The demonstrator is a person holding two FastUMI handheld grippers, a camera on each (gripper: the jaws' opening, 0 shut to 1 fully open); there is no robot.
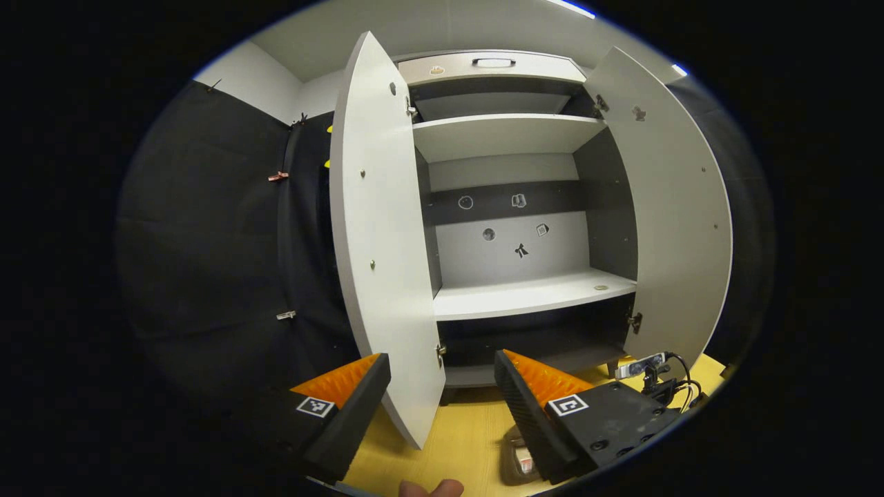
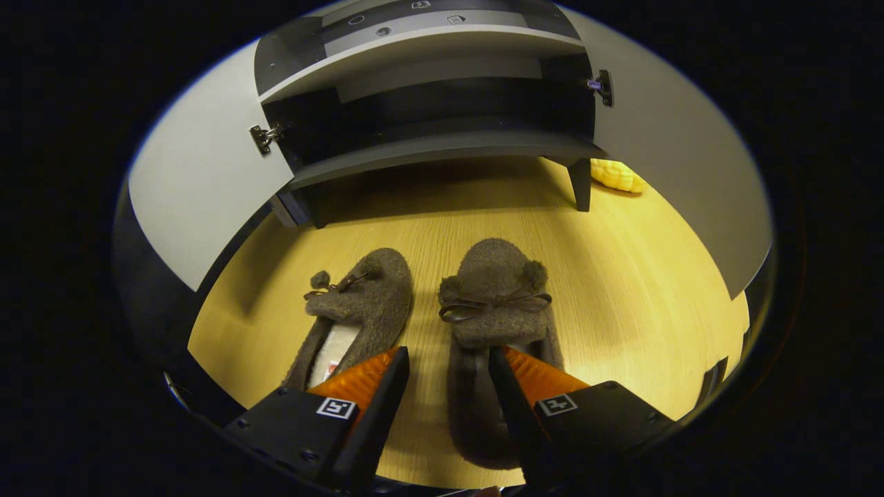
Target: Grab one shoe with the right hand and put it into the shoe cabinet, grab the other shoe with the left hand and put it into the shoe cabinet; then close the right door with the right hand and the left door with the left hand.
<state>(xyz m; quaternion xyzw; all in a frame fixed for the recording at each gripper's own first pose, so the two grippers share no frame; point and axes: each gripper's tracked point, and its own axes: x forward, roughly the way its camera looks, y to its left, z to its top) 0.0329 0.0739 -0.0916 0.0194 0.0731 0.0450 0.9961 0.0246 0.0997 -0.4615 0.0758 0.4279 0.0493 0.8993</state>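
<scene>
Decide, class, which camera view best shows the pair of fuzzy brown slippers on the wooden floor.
The right gripper view: both fuzzy brown slippers lie side by side on the yellow wooden floor, whole toes and bows visible ahead of the open right tool. The left gripper view looks into the open white shoe cabinet instead.

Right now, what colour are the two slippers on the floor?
Both fuzzy bow-tied slippers are dark grey-brown, seen best in the right gripper view.
</scene>
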